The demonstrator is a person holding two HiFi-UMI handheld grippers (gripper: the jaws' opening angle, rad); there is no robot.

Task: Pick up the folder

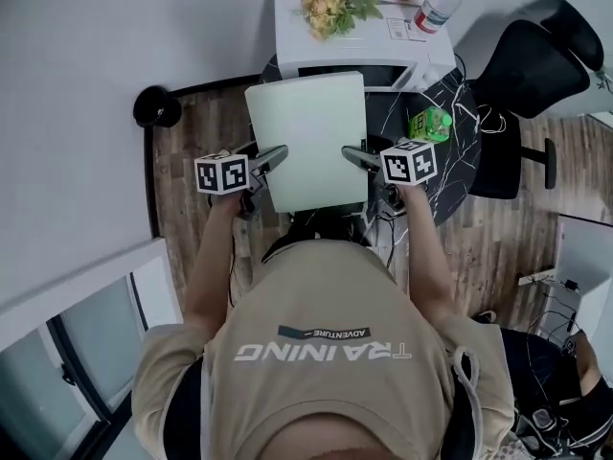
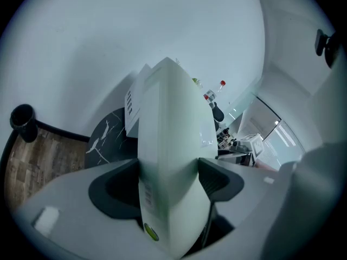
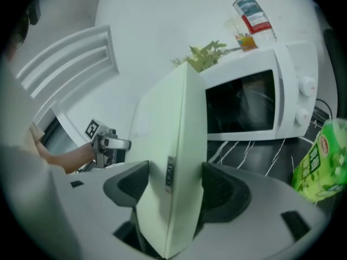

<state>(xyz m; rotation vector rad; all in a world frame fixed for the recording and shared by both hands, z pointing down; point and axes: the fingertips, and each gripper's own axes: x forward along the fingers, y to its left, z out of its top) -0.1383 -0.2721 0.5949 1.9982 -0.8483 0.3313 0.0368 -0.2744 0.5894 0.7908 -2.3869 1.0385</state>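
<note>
Over the round black marble table (image 1: 458, 132), my left gripper (image 1: 272, 157) and right gripper (image 1: 356, 156) each clamp opposite edges of the flat pale-green folder (image 1: 308, 127), holding it level.

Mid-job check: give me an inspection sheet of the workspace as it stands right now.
Surface: black marbled table, partly taken up by a microwave.
Job's things: folder held at both side edges, apparently clear of the table.
Clutter: flowers and bottle on the microwave; green packet on the table.
Grippers: left gripper and right gripper both clamped on the folder.
Cables: white cable at the table's edge; more on the floor.
Surroundings: black chair, wood floor.
</note>
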